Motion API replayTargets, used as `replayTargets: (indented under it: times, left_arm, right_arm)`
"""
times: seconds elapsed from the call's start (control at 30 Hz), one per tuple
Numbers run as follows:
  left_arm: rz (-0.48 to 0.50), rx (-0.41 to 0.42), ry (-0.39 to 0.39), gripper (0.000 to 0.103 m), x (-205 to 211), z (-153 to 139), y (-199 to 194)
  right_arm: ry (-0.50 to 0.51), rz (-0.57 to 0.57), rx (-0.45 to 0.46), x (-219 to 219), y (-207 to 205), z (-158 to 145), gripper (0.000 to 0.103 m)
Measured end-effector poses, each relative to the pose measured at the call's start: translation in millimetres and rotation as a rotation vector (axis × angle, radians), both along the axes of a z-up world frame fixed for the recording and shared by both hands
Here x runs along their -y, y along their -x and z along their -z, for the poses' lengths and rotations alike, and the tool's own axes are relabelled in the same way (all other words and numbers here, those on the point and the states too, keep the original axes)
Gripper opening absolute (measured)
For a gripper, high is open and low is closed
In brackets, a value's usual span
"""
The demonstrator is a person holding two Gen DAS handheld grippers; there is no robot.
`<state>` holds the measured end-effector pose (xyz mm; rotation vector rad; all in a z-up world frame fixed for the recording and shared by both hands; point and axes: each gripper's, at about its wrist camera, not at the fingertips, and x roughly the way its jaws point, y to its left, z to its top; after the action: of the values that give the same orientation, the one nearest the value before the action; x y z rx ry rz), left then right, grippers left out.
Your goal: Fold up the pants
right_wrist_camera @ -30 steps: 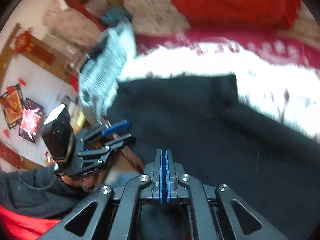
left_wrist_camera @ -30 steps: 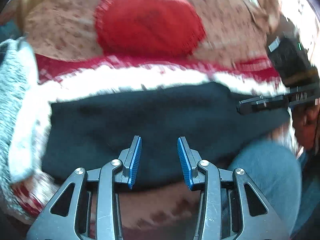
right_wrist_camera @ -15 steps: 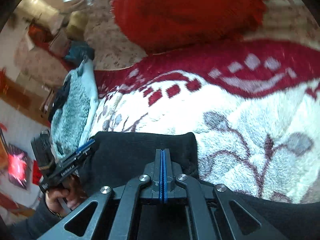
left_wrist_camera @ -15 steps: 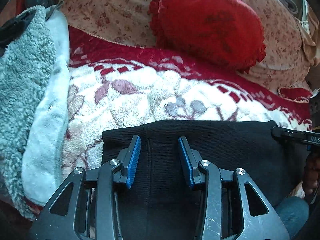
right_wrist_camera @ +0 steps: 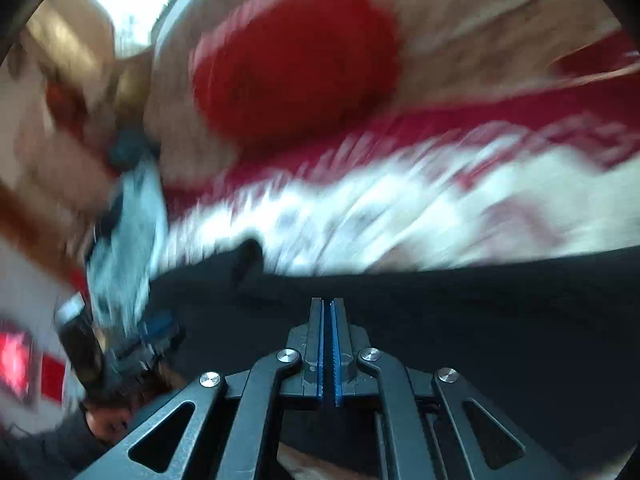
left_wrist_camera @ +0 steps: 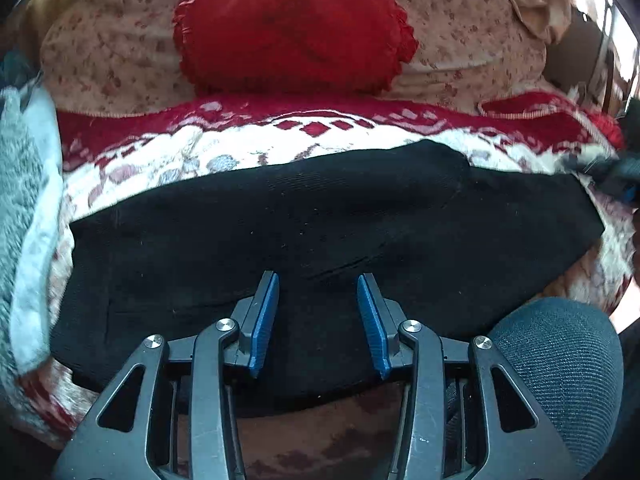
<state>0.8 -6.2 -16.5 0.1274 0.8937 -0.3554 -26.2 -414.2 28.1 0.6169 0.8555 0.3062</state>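
Pants [left_wrist_camera: 320, 232] lie flat across the blanket [left_wrist_camera: 224, 148] on the couch, long axis running left to right in my left view, in front of the red cushion [left_wrist_camera: 292, 28]. They look already doubled: a diagonal edge shows near the middle, so I read two layers there.

Left gripper [left_wrist_camera: 318, 312]: jaws partly open, nothing between them, hovering over the near edge of the cloth. Right gripper [right_wrist_camera: 330, 344]: jaws closed pad to pad, and I see no cloth pinched in them. That view is badly smeared, so anything finer there I can't tell.

Handling, my guess: soft knit, light, limp, no stiffness to hold shape. It will drape and drag, and the fuzzy blanket will probably cling, so lift rather than slide.

Where to grab: the two corners of one short end, pinching all layers at the hem. A single-layer pinch would peel the fold apart.
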Motion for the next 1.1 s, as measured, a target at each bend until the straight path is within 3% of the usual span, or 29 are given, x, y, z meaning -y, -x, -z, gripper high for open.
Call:
replayTargets:
  times: [0.03, 0.1, 0.13, 0.17, 0.23, 0.4, 0.53, 0.77, 0.93, 1.0, 1.1]
  left_arm:
    - [-0.007, 0.002, 0.002, 0.04, -1, -2, 1]
    - [-0.025, -0.002, 0.021, 0.04, -5, -4, 3]
    - [-0.034, -0.006, 0.034, 0.042, -5, -3, 3]
    - [-0.041, -0.015, 0.041, 0.045, -5, 1, 4]
    - [-0.04, 0.002, 0.021, 0.049, 1, 12, 5]
    - [-0.039, -0.009, 0.022, 0.052, 4, 13, -1]
    - [-0.039, -0.012, 0.027, 0.052, 4, 12, -2]
    - [-0.038, -0.011, 0.033, 0.052, 4, 12, 0]
    - [-0.038, -0.01, 0.035, 0.052, 4, 12, 0]
    - [-0.037, -0.011, 0.038, 0.052, 3, 12, 0]
    - [-0.039, -0.01, 0.046, 0.052, 2, 12, 0]
  right_arm:
    - [-0.044, 0.076, 0.04, 23, 17, -8, 0.006]
    - [-0.098, 0.292, 0.073, 71, 55, -12, 0.023]
    - [-0.09, 0.387, 0.065, 84, 71, -10, 0.039]
    - [-0.082, 0.488, 0.043, 103, 92, -3, 0.042]
    - [-0.127, 0.549, -0.014, 122, 116, 12, 0.042]
    - [-0.329, 0.597, -0.124, 139, 146, 47, 0.042]
    - [-0.413, 0.586, -0.155, 136, 147, 58, 0.042]
    - [-0.379, 0.503, -0.233, 117, 126, 69, 0.042]
    - [-0.419, 0.526, -0.189, 123, 122, 75, 0.04]
    - [-0.38, 0.526, -0.201, 122, 122, 74, 0.03]
    - [-0.402, 0.552, -0.222, 126, 125, 82, 0.014]
